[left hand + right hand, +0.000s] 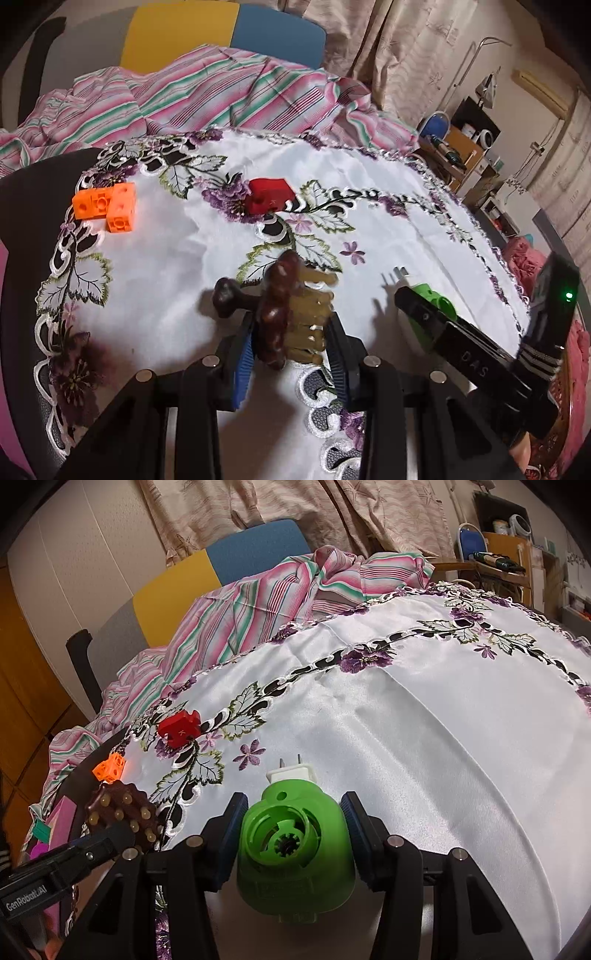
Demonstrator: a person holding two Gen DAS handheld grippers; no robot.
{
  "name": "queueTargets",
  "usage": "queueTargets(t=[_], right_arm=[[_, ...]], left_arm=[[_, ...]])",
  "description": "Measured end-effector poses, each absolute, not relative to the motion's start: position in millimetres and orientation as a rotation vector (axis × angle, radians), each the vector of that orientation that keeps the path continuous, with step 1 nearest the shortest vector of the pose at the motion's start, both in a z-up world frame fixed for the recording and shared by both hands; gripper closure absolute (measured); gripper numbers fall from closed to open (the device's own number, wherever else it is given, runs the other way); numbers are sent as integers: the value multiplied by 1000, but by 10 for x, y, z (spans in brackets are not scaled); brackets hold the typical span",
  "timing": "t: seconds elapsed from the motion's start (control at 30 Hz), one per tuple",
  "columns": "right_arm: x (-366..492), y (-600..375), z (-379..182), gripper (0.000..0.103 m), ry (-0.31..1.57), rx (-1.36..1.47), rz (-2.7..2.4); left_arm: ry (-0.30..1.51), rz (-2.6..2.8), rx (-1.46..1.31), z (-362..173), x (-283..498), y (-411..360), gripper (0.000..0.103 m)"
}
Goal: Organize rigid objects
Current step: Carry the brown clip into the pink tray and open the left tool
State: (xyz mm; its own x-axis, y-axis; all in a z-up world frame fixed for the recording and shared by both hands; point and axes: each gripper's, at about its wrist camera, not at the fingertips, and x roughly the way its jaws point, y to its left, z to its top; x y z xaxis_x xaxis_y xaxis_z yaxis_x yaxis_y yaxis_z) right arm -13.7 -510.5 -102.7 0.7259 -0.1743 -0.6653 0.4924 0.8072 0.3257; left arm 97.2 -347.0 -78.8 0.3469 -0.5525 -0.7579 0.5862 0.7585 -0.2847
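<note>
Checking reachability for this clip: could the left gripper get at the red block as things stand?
Probably not yet: the left gripper is shut on the brown massager, so its jaws are full. The path itself looks free, only bare tablecloth lies between it and the red block.

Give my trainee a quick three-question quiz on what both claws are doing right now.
1. True or false: the left claw grips the brown massager.
2. Which thing sits between the right claw's pads? A) red block B) green plug-in device C) orange cubes
3. Fill in: the red block and orange cubes both lie on the ____.

Key:
1. True; its pads press both sides.
2. B, the green plug-in device, though contact with the pads is unclear.
3. Tablecloth.
</note>
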Motion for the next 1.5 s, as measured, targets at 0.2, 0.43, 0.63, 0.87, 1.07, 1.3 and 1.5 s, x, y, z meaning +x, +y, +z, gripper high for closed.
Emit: queueTargets(t=[0.2, 0.43, 0.63, 0.87, 1.07, 1.3, 1.5], right_arm=[[-136, -5105, -1026, 50, 663, 516, -385], [-134, -5106, -1023, 50, 664, 514, -386], [-136, -5104, -1023, 50, 664, 514, -386], [-129, -5100, -1020, 50, 669, 505, -391], [-117, -5084, -1013, 50, 676, 496, -396], [-96, -5067, -1009, 50, 689, 479, -407], [-77, -5048, -1007, 50, 702, 461, -416]], left_arm=[[988, -778, 30, -824, 945, -3438, 68], [994, -781, -15, -770, 805, -3241, 68], [1010, -782, -58, -727, 591, -2955, 68], [995, -794, -105, -581, 321, -2542, 68], [969, -773, -168, -396, 183, -2082, 68], [910, -709, -187, -214, 130, -1489, 68], [900, -591, -210, -215, 189, -925, 68]])
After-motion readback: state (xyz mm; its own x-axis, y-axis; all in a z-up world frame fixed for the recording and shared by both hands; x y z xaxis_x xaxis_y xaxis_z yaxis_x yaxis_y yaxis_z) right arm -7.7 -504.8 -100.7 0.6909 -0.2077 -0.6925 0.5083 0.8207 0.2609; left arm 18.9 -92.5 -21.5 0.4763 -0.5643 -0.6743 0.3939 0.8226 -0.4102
